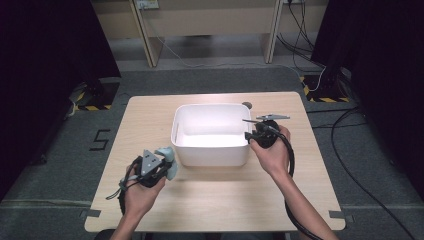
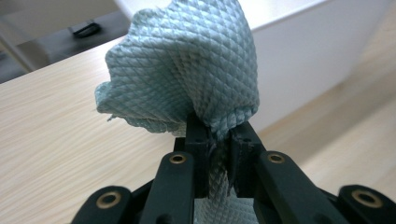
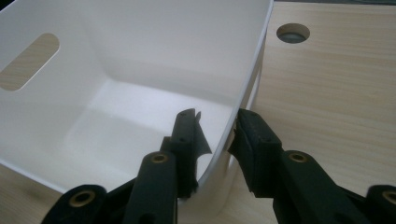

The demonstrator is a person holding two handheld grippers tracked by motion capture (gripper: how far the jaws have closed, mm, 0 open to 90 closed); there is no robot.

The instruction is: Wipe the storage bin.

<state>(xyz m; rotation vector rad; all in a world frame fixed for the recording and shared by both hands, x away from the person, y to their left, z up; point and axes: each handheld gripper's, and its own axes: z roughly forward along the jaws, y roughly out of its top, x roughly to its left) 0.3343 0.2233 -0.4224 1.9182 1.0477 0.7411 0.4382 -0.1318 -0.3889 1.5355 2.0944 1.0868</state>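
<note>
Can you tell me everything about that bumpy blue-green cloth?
The pale blue-green cloth looks like a soft woven wipe with a raised diamond pattern all over. It is bunched and crumpled, not flat, with one frayed edge showing. The left gripper is shut on it, and the cloth puffs out beyond the black jaws. In the high view it sits by the near left corner of the white plastic bin, over the light wooden table; whether it touches either cannot be told.

You hold a pale blue-green cloth point(image 2: 187, 74) with a quilted diamond weave. Your grippers' black jaws carry brass-coloured rivets. The bin point(image 1: 212, 150) is plain white, and the table point(image 1: 210, 200) is light wood with a fine straight grain.
</note>
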